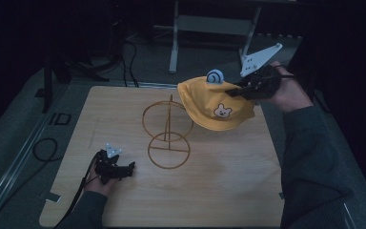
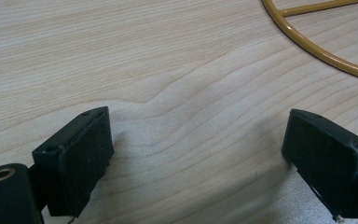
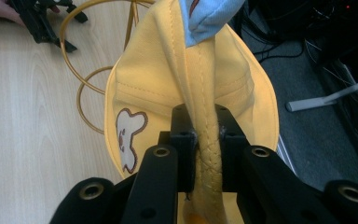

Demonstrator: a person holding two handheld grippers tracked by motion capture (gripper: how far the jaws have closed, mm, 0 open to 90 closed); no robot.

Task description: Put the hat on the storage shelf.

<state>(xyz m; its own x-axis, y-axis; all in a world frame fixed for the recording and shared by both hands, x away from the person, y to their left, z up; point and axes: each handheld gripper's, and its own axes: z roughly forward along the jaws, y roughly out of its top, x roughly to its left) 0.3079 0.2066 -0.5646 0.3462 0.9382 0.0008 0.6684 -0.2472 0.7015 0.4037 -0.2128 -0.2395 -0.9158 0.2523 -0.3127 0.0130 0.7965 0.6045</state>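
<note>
The right claw (image 1: pixel 242 89) hangs above the far right part of the table (image 1: pixel 228 191), clamped on the brim of a yellow cap (image 1: pixel 209 102). In the right gripper view its two black jaws press from either side on a stitched fold of yellow cloth (image 3: pixel 207 154), with the cap (image 3: pixel 168 93) hanging beyond them. The cap is lifted off the wood and tilts, its crown toward the table's middle. A bear face (image 1: pixel 222 112) is printed on the side toward the near edge, and a pale blue ear-shaped piece (image 1: pixel 215 76) stands at its top. The right hand (image 1: pixel 290 93) holds the gripper past the right edge, and a grey three-cornered plate (image 1: pixel 259 58) stands up from it.

A gold wire stand (image 1: pixel 167 133) sits near the middle of the table: a flat ring base with a bar across it, an upright post, and a ring standing on edge above. The cap's low edge is just beside that upper ring, overlapping it in the high view; whether they touch cannot be told.

The left claw (image 1: pixel 131 168) rests low near the near left corner, held by the left hand (image 1: pixel 99 183), its tips pointing toward the stand's base and apart from it. In the left gripper view its jaws stand wide apart over bare wood (image 2: pixel 177 70), with an arc of the base ring (image 2: pixel 317 49) at the upper right.
</note>
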